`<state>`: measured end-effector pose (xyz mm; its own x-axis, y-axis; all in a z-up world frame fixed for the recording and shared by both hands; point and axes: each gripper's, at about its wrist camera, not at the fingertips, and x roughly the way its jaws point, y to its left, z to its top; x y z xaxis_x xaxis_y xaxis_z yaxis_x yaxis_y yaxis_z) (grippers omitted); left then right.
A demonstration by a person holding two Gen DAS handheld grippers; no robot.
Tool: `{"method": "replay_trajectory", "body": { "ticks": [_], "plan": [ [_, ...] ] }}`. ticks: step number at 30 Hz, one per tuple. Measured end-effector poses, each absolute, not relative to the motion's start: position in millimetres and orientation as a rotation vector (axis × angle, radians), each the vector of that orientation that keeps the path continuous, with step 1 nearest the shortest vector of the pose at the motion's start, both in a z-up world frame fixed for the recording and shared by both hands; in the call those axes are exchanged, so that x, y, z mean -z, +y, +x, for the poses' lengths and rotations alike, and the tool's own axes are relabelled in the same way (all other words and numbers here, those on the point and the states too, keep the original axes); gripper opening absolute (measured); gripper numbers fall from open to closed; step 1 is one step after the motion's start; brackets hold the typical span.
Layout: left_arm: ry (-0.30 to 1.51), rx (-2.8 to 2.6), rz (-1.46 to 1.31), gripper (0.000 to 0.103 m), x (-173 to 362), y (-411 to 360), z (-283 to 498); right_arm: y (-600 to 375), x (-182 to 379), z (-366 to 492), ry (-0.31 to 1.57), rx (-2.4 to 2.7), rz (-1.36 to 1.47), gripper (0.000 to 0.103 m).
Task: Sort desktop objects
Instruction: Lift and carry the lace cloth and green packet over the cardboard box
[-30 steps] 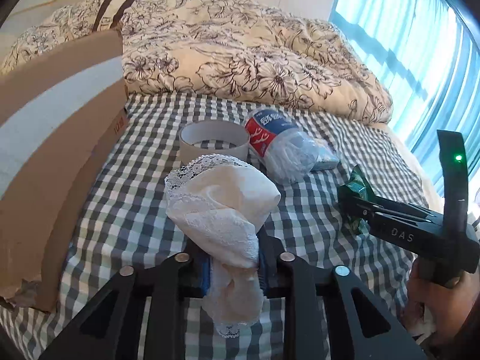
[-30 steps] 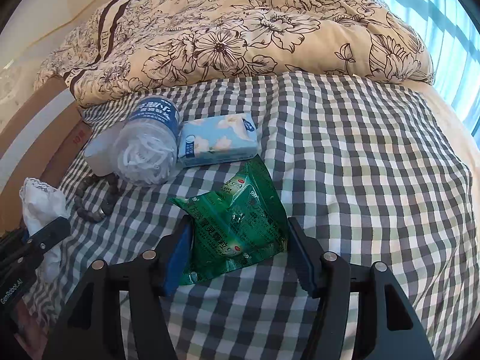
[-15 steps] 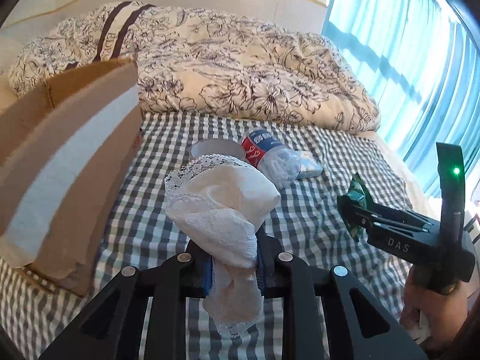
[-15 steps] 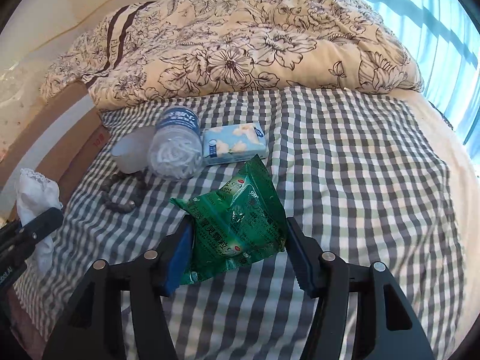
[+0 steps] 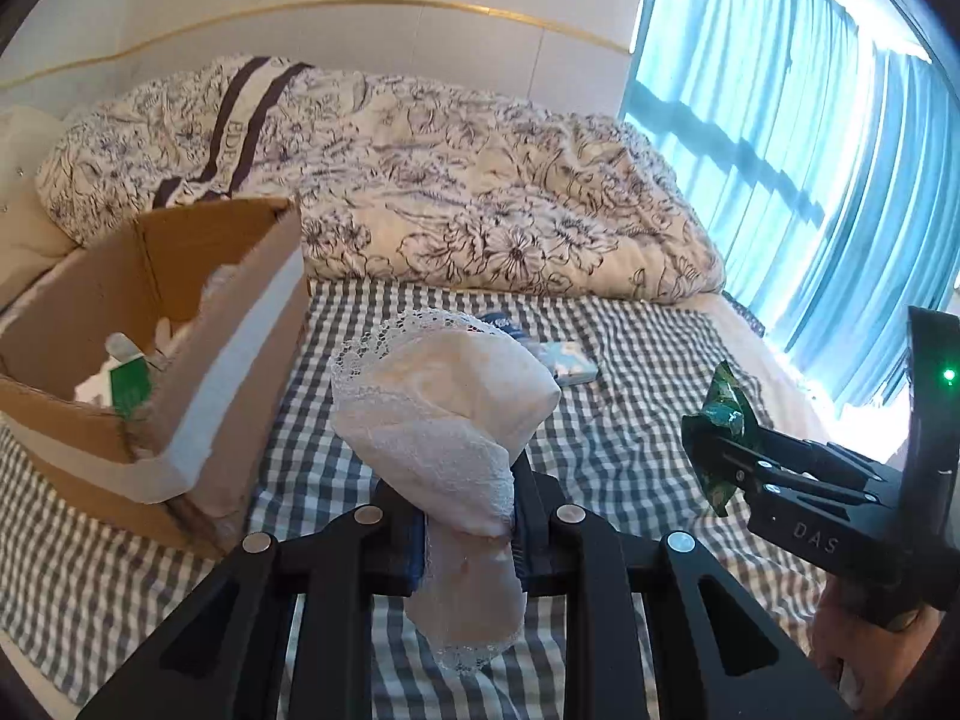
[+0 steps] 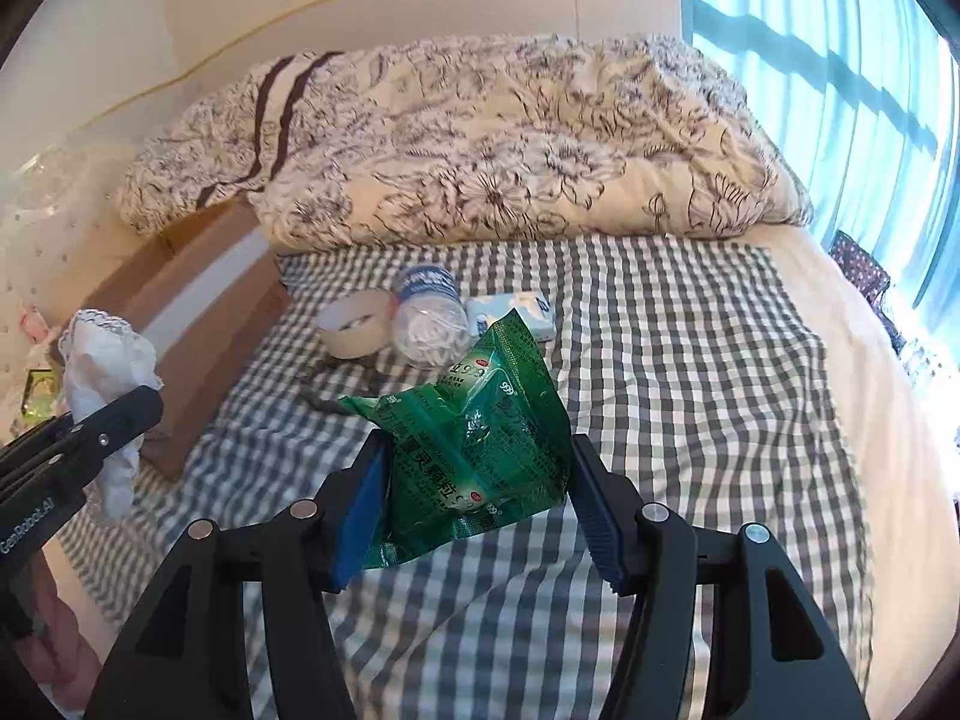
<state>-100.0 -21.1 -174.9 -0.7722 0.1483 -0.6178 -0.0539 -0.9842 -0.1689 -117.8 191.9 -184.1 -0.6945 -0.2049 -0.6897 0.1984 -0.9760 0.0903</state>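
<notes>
Our left claw (image 5: 468, 531) is clamped on the cloth (image 5: 444, 414), lifted off the bed (image 5: 630, 432). The box (image 5: 198, 384) stands open just left of it and a little farther off, so we judge this hand the nearer one for the drop. Our right claw (image 6: 474, 510) pinches the green packet (image 6: 474, 450) edgewise, well right of the box, above the checked sheet.
</notes>
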Motion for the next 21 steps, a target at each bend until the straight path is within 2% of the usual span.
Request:
{"method": "replay_trajectory", "body": {
  "ticks": [16, 21],
  "plan": [
    [-0.203, -2.91, -0.878, 0.022, 115.9, -35.5, -39.9, 179.2, 117.2, -42.1, 0.0, 2.753, 0.93, 0.058],
    [-0.16, -2.939, -0.859, 0.022, 100.5, -40.5, -22.8, 176.3, 101.0, -25.1, -0.056, 2.755, 0.865, 0.058]
  ]
}}
